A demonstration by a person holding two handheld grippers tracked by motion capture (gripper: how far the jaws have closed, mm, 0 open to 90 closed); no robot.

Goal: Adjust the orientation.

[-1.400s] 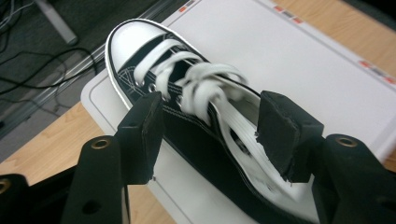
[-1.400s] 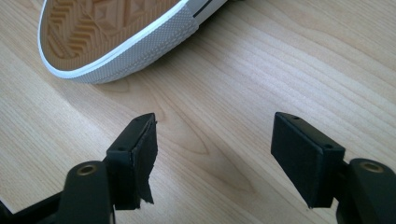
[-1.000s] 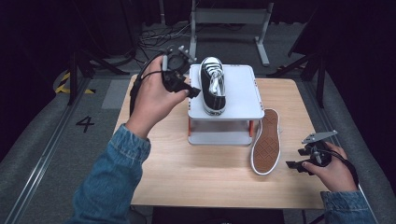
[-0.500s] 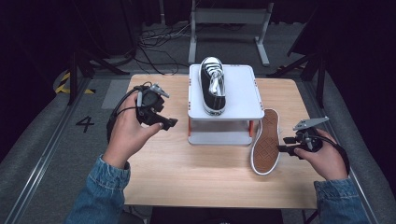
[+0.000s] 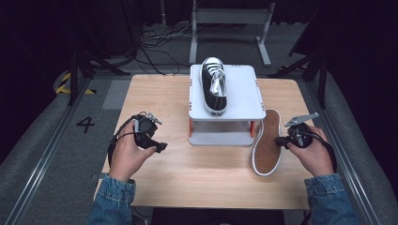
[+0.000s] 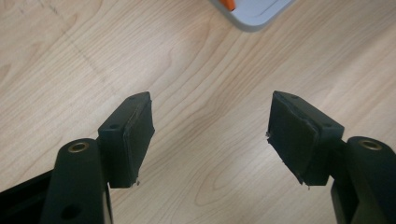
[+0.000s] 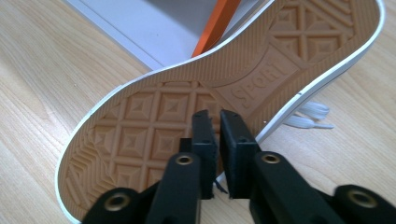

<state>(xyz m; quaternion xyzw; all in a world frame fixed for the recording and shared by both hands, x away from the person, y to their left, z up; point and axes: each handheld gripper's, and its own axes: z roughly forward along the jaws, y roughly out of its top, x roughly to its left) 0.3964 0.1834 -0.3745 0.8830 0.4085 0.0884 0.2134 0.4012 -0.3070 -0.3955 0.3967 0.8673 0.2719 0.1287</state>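
A black-and-white sneaker (image 5: 214, 86) stands upright on top of a white stand (image 5: 244, 93), toe toward me. A second sneaker (image 5: 267, 143) lies on its side on the table, right of the stand, with its tan sole (image 7: 187, 88) facing my right gripper. My right gripper (image 5: 278, 139) is held just right of that sole; in the right gripper view the gripper (image 7: 215, 119) has its jaws shut, close in front of the sole's middle. My left gripper (image 5: 157, 146) hovers over bare wood left of the stand, and in the left gripper view it (image 6: 210, 135) is wide open and empty.
The stand has orange legs (image 7: 217, 25) and a white base plate (image 6: 254, 11). White laces (image 7: 308, 114) stick out from under the lying sneaker. The wooden table (image 5: 211, 183) ends near my forearms; dark floor, cables and a metal frame (image 5: 230, 18) lie beyond it.
My left gripper has drawn back from the sneaker on the stand, down to the table's left front. My right gripper has moved in toward the lying sneaker's sole.
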